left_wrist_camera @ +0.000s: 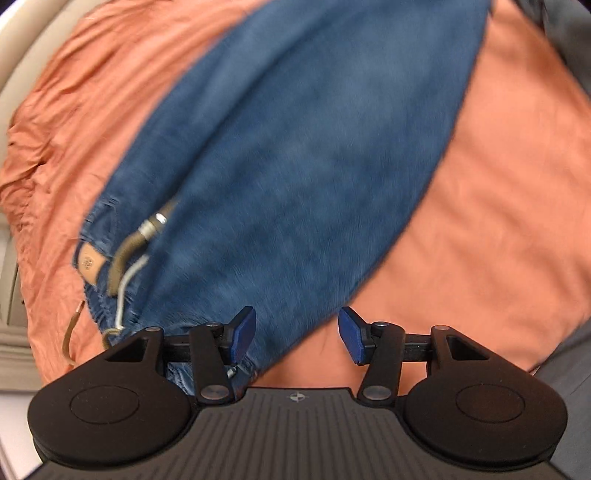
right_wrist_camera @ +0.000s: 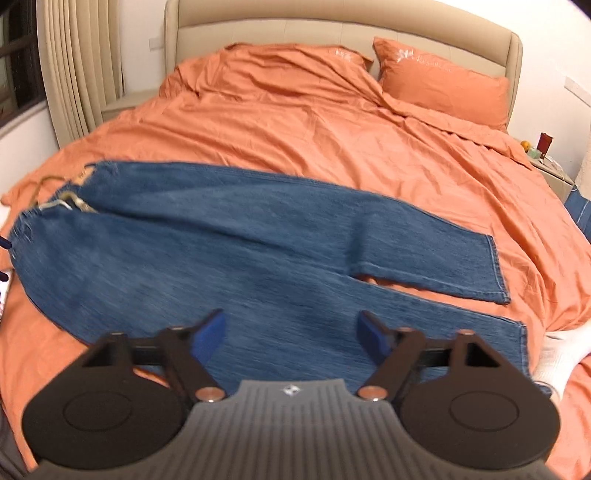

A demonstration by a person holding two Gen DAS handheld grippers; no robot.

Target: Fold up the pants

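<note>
Blue jeans [right_wrist_camera: 229, 251] lie flat across an orange bed cover [right_wrist_camera: 332, 122], waist to the left and both legs running right to their hems [right_wrist_camera: 496, 269]. In the left wrist view the jeans [left_wrist_camera: 295, 147] fill the middle, with a tan leather patch [left_wrist_camera: 88, 264] and a brown cord with metal ends [left_wrist_camera: 147, 232] at the waistband. My left gripper [left_wrist_camera: 297, 334] hovers open just above the waist's near edge, pads apart and touching nothing. My right gripper [right_wrist_camera: 291, 332] stands open over the near leg, with denim below the gap and nothing gripped.
Two orange pillows [right_wrist_camera: 443, 85] lean on a beige headboard [right_wrist_camera: 332, 26] at the far end. Beige curtains [right_wrist_camera: 77, 62] hang at the left. A nightstand [right_wrist_camera: 550, 166] with small items stands at the right. White cloth [right_wrist_camera: 565, 350] shows at the bed's near right edge.
</note>
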